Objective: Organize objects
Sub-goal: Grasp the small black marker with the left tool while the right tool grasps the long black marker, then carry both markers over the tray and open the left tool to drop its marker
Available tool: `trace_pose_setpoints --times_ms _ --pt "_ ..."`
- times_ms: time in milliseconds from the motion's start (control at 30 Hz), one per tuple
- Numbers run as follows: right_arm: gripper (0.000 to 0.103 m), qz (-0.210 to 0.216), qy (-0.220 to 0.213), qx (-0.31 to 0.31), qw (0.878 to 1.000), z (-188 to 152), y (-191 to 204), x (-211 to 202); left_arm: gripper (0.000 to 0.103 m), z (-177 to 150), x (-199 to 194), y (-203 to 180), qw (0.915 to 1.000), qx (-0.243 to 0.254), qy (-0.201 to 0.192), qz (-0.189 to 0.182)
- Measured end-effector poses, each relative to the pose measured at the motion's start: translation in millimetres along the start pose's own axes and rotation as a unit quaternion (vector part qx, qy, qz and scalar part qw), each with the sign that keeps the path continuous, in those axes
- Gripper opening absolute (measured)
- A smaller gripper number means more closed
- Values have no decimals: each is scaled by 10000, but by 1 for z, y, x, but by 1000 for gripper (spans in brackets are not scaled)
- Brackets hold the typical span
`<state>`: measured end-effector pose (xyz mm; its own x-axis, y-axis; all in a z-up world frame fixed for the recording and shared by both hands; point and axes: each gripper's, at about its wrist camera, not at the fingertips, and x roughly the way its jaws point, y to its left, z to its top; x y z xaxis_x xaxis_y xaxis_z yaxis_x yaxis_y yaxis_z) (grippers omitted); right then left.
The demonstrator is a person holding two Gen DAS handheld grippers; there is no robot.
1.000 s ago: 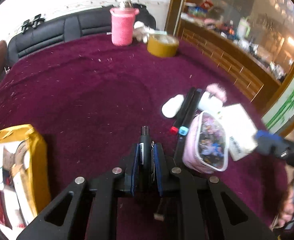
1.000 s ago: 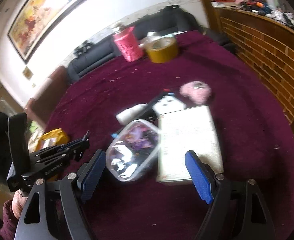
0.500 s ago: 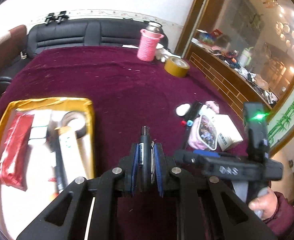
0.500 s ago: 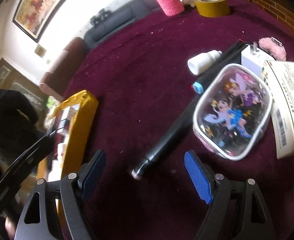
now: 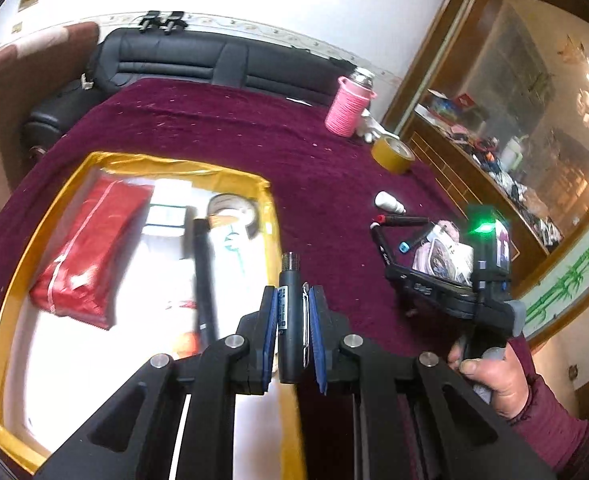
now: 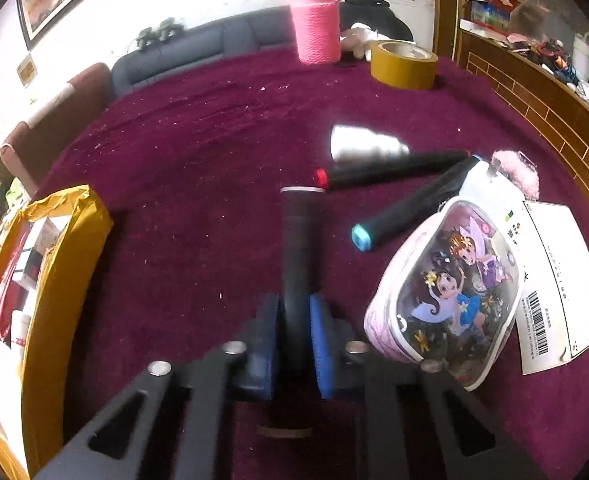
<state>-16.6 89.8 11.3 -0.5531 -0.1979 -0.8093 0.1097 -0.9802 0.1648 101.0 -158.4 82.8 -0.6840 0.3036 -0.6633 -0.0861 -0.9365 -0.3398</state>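
L gripper (image 5: 293, 332) is clamped tight on a black pen (image 5: 290, 312) w/ a metal clip, hovering right over the near edge of the yellow box (image 5: 12, 264), tip pointing in. R gripper (image 6: 294, 332) just snapped closed on a black marker (image 6: 300, 248), pads pressing both sides, marker sticking straight out ahead.

Using the yellow box as ref: it's already got a red packet (image 5: 86, 248), a tape roll (image 5: 232, 212) and another dark marker inside. Off to its right on the maroon cloth (image 6: 198, 152) are the leftovers: red-capped marker (image 6: 390, 170), blue-capped marker (image 6: 410, 204), white bottle (image 6: 366, 146), cartoon pouch (image 6: 450, 292) and a white card (image 6: 558, 288). Pink bottle (image 6: 316, 28) + brown tape (image 6: 404, 64) are far side, well away.

What could go wrong imo: the R marker is gripped near one end, so it might pivot or slip on the swing over. Also both hands heading for the same box, so they could bump. Pen dropped at the rim could bounce out.
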Motion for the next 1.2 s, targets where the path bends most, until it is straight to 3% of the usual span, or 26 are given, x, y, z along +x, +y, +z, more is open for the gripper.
trace_pose_setpoints --times_ms 400,567,733,1000,1200 --pt "16 1321 170 484 9899 -10 -1 -36 15 -19 -33 44 9984 -388 -77 403" --pt "16 1860 176 204 9822 -11 40 -64 15 -24 -36 62 9970 -475 32 609" --pt "17 2442 614 -71 9677 -25 96 -66 15 -20 -26 73 9955 -412 183 830" --pt "17 2751 1294 -433 9517 -49 180 -35 15 -12 -3 91 9929 -406 456 1021" --pt "17 2716 1589 -417 9483 -51 211 -4 15 -14 -1 99 9931 -537 454 940"
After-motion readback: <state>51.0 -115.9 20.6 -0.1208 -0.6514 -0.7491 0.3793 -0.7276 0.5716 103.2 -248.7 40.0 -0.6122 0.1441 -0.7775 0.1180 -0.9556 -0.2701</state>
